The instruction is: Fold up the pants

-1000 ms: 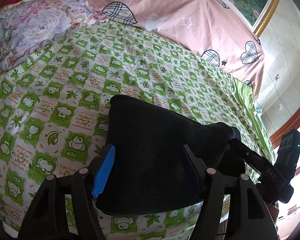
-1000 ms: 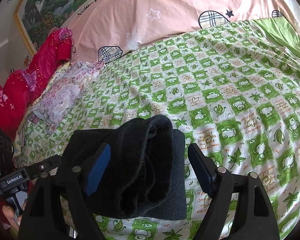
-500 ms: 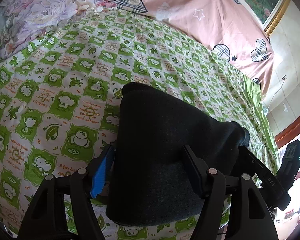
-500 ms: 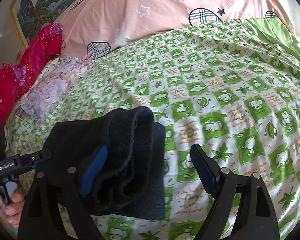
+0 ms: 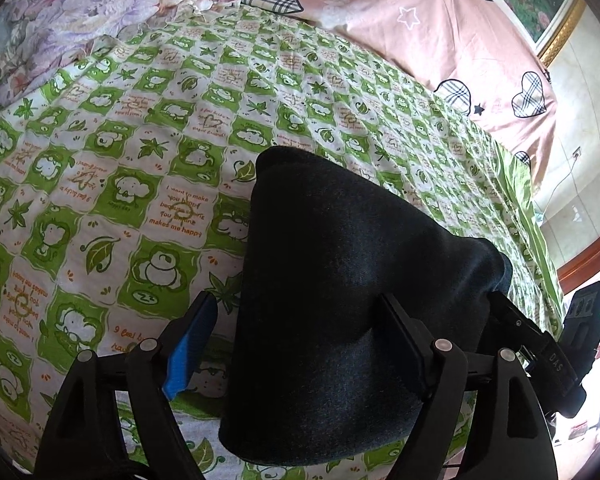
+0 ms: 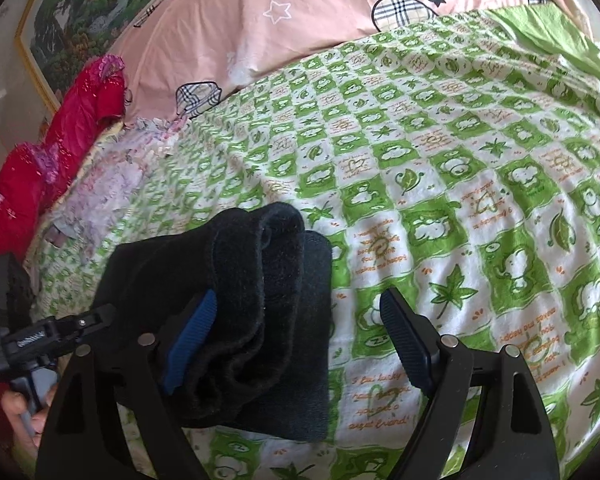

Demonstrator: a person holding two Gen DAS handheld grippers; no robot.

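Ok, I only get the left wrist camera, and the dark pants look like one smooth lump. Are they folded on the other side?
Observer: Yes. In the right wrist view the pants show a fuzzy edge with several layers stacked on each other.
Operator: Is the right gripper pinching them?
Observer: No. The right gripper is open, and only its blue-padded finger sits beside that fuzzy edge.
Operator: Where's its other finger?
Observer: It is over the bare green checked sheet, well apart from the pants.
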